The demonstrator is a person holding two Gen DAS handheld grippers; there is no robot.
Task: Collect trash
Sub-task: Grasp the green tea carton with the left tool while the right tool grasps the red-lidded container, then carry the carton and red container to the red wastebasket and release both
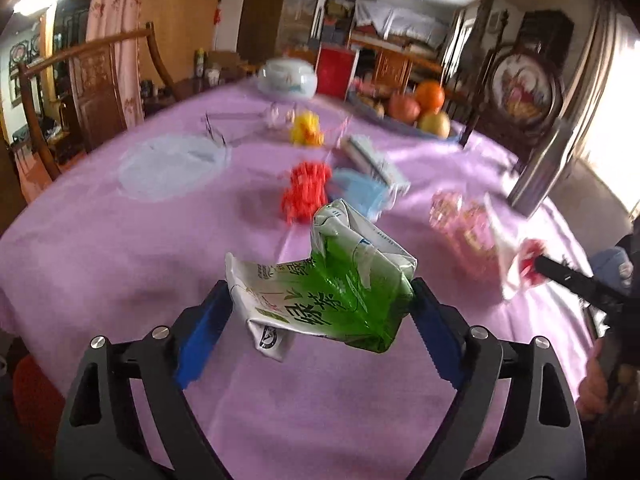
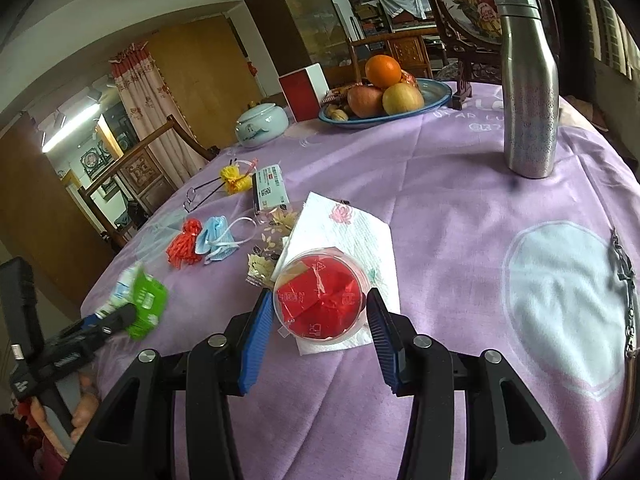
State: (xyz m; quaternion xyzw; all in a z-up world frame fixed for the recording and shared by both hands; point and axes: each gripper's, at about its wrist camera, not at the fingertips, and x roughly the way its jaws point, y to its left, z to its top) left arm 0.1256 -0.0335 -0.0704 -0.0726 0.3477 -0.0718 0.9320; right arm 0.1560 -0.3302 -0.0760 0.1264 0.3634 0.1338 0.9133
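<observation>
Nearest your left gripper, between its blue pads: one crumpled green-and-white drink carton, lifted off the cloth, pads spread wide against its two sides.

At your right gripper: one clear plastic cup with red wrapper inside, gripped at a middling width, pads touching its sides; it sits over a white paper napkin.

Surface: round table under a lilac tablecloth with pale printed circles.

- 11 o'clock of the cup, near: crinkled clear floral wrapper.
- 10 o'clock, further: red net scrap just beside a blue face mask.
- 11 o'clock, beyond those: small printed box, yellow net scrap, spectacles.
- 2 o'clock: upright steel bottle.
- 12 o'clock, far edge: blue plate of fruit, with an orange on top; red-and-white box; pale lidded jar.

Room, farthest: carved wooden chair, floral curtain, glass-fronted cabinet, framed embroidery.

Pose: both of your grippers tilt downward over the table's near edge. Right-wrist view shows your left gripper at 9 o'clock, a hand on its handle.
</observation>
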